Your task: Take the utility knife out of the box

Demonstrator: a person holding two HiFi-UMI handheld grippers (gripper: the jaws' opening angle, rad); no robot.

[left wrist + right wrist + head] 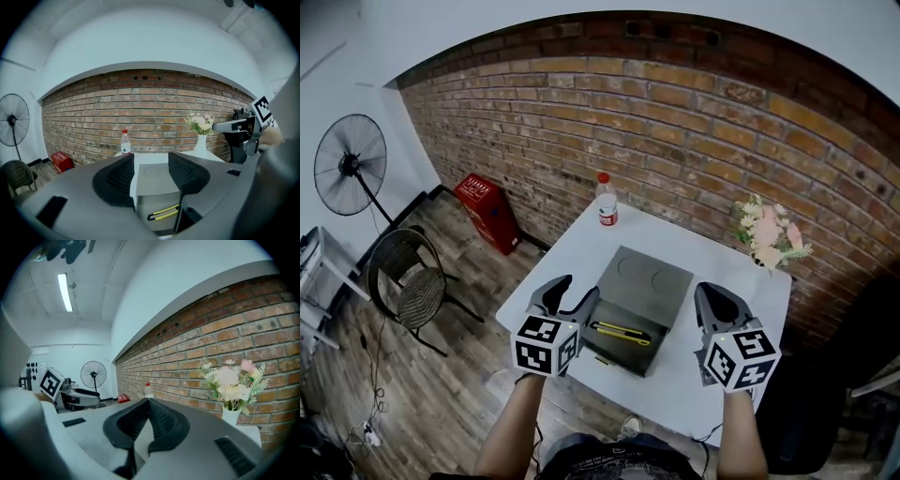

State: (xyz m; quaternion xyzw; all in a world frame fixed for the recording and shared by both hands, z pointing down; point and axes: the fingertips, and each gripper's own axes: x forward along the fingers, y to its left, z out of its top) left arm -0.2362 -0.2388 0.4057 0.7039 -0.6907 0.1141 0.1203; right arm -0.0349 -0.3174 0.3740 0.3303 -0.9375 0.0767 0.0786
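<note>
By the near edge of the table [712,272], the left gripper [581,287] hangs with its fingers wide apart and nothing between them. In the left gripper view one finger [187,173] hides an end of the utility knife [621,332]. The right gripper [705,291], just right of the box [649,286], has its fingers pressed together, empty. The knife lies inside the open grey box mid-table. A water bottle [606,203] stands at the far edge.

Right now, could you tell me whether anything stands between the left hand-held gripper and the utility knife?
Nothing visible does: the box lies open, the utility knife is uncovered inside, and the left hand-held gripper hovers beside it, jaws apart.
</note>
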